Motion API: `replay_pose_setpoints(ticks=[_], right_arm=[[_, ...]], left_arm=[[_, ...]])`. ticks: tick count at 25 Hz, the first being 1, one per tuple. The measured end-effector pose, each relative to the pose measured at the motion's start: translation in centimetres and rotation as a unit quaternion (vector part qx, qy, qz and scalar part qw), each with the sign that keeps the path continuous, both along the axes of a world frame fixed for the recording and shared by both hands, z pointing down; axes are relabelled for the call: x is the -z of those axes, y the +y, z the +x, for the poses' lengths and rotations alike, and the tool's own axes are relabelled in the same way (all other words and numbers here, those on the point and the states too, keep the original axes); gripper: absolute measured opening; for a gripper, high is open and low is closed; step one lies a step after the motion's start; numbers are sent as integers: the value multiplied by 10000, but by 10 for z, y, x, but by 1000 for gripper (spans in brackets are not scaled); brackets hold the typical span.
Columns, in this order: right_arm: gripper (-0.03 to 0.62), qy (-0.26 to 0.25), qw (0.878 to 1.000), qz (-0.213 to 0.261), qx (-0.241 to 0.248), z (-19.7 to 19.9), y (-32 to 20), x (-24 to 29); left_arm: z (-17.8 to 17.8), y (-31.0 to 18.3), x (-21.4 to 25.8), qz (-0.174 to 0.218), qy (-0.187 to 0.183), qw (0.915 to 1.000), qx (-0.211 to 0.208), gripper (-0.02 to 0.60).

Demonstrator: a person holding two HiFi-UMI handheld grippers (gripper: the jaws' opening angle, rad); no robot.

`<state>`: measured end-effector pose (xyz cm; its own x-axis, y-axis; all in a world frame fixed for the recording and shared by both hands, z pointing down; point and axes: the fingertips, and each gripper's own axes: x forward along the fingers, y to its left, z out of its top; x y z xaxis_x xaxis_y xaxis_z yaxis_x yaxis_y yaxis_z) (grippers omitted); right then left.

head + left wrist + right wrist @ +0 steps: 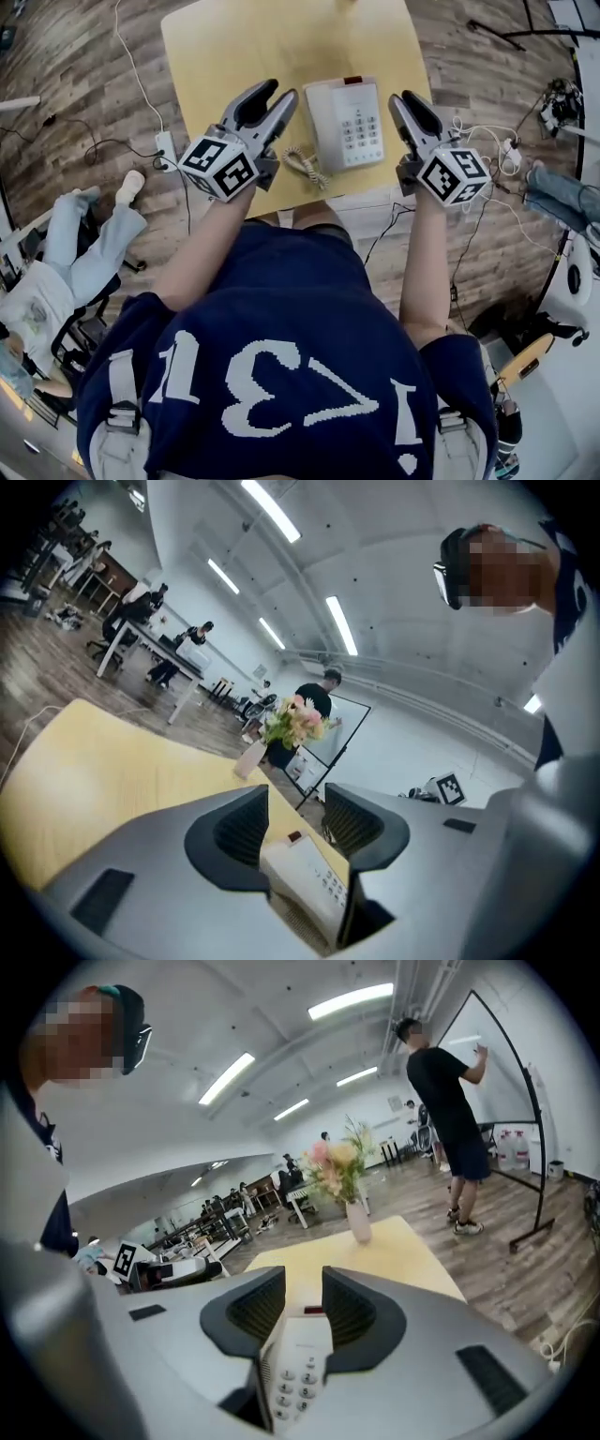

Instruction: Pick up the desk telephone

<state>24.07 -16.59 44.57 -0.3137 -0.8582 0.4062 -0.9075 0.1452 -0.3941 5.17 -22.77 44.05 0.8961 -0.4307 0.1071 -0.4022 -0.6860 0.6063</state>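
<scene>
A white desk telephone [345, 122] with a grey keypad and a small red light lies near the front edge of the yellow table [234, 47], its handset along its left side. A coiled cord [305, 167] curls at its front left corner. My left gripper [279, 92] hovers just left of the phone, jaws apart with nothing between them. My right gripper [408, 96] hovers just right of it, also open and empty. The phone [305, 878] shows below the left gripper [295, 817] in its own view. The phone [298, 1363] shows likewise under the right gripper [303, 1297].
A vase of flowers [358, 1222] stands at the table's far end. A power strip [166, 148] and cables lie on the wood floor to the left, more plugs [511, 150] to the right. A seated person [56, 253] is at left; another person [450, 1101] stands by a whiteboard.
</scene>
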Motion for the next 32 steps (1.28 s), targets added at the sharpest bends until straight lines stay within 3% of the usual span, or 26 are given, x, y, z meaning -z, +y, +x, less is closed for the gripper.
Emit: replay_pose_setpoints(ticks=[4, 7, 12, 16, 21, 27, 32], right_arm=[[164, -662, 9951, -734, 95, 7, 3, -60], [208, -1267, 9841, -1223, 220, 7, 10, -93], [231, -1268, 9750, -1712, 635, -10, 23, -133], [233, -1513, 9630, -1960, 1067, -1, 27, -146], [233, -1681, 9527, -2077, 1449, -10, 27, -156], [200, -1990, 9557, -1989, 861, -5, 23, -152], [193, -1731, 9664, -1721, 810, -12, 21, -143]], left_arm=[[17, 17, -54, -903, -227, 9948, -412, 242], [32, 40, -83, -1586, -282, 9833, -846, 281], [24, 67, -124, -2162, -730, 9682, -1027, 311], [49, 81, -136, -2627, -749, 9541, -1231, 322], [62, 88, -143, -2618, -1006, 9509, -1310, 325], [62, 87, -141, -2658, -955, 9514, -1231, 325], [53, 84, -134, -2390, -957, 9599, -1106, 324]])
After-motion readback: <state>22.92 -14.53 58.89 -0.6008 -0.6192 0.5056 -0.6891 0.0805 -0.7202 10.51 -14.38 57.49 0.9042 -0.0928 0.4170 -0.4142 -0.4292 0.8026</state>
